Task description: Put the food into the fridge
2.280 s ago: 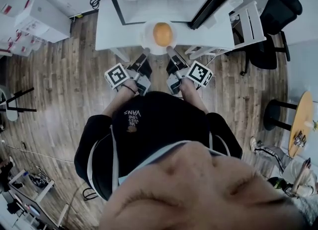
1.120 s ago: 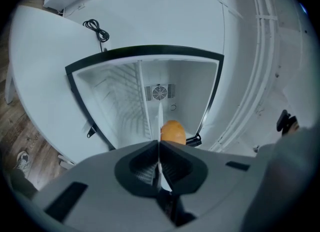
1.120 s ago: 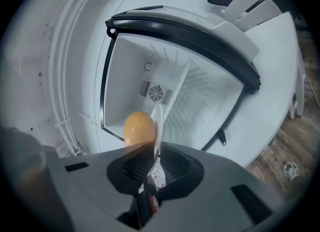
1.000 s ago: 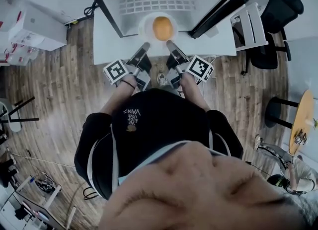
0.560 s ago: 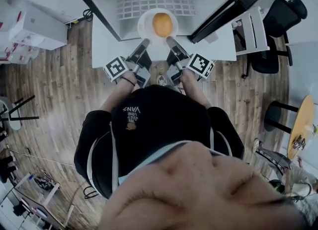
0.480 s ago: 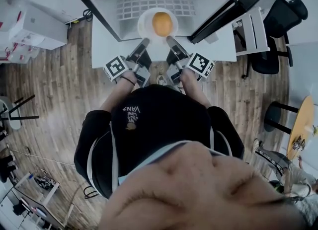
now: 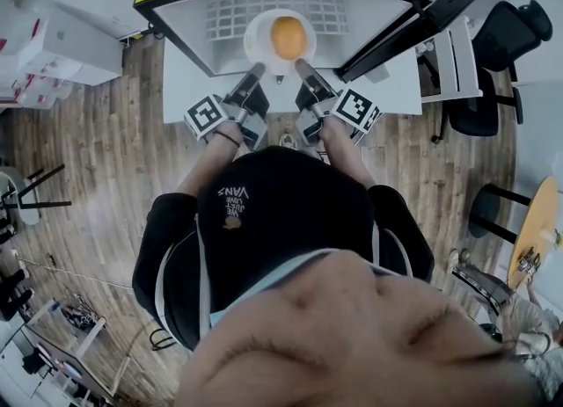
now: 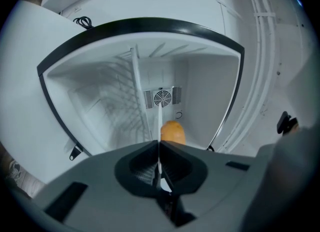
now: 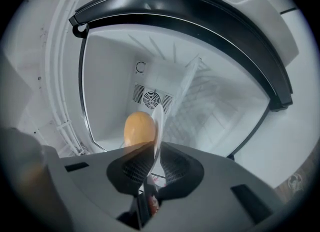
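A white plate (image 7: 260, 38) carries a round orange piece of food (image 7: 288, 36). It hangs level in the mouth of the open fridge (image 7: 369, 11), which has a black top and a white inside. My left gripper (image 7: 257, 69) is shut on the plate's near left rim. My right gripper (image 7: 301, 66) is shut on the near right rim. In the left gripper view the plate (image 8: 159, 118) shows edge-on between the jaws of that gripper (image 8: 159, 162), the food (image 8: 173, 132) just beyond. In the right gripper view the plate (image 9: 159, 118) is pinched by the gripper (image 9: 152, 158), the food (image 9: 139, 130) to its left.
A wire shelf (image 8: 125, 100) and a fan vent (image 8: 162, 97) line the fridge's inside. The fridge door (image 7: 420, 24) swings open to the right. A white stand (image 7: 186, 76) bears the fridge. A black chair (image 7: 501, 40) and white boxes (image 7: 53, 45) flank it on the wooden floor.
Both grippers have carried the plate forward, from in front of the fridge opening to inside its mouth. The grip on the plate has not changed.
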The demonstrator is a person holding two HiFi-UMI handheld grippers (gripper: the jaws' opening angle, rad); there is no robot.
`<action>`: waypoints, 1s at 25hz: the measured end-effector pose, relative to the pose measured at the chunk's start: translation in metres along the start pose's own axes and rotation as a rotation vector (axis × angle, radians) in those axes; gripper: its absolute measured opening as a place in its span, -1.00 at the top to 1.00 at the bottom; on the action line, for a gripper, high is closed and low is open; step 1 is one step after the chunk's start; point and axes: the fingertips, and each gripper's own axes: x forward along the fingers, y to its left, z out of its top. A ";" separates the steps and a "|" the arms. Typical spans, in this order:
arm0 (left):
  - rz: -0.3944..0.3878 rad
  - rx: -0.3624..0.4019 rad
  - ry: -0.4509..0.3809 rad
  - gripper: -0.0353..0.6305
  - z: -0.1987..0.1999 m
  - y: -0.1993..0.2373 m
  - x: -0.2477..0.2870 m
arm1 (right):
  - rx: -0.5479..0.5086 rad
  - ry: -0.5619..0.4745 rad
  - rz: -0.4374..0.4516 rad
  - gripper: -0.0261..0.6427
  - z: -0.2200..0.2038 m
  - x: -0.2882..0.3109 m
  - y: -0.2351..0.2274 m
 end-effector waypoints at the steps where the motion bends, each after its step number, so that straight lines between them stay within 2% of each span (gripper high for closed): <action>1: 0.002 0.003 -0.001 0.82 0.001 0.001 0.002 | 0.000 0.002 -0.004 0.79 0.002 0.001 -0.001; 5: 0.006 0.000 -0.007 0.82 0.005 0.005 0.007 | 0.002 0.003 0.040 0.79 0.007 0.010 0.003; 8: 0.007 -0.001 -0.012 0.82 0.007 0.007 0.011 | -0.002 0.010 0.010 0.79 0.010 0.012 -0.003; 14: 0.003 -0.016 -0.021 0.82 0.011 0.008 0.019 | 0.011 0.009 0.055 0.79 0.016 0.020 -0.001; 25: 0.004 -0.042 -0.031 0.82 0.015 0.012 0.036 | 0.026 0.005 0.053 0.79 0.032 0.027 -0.006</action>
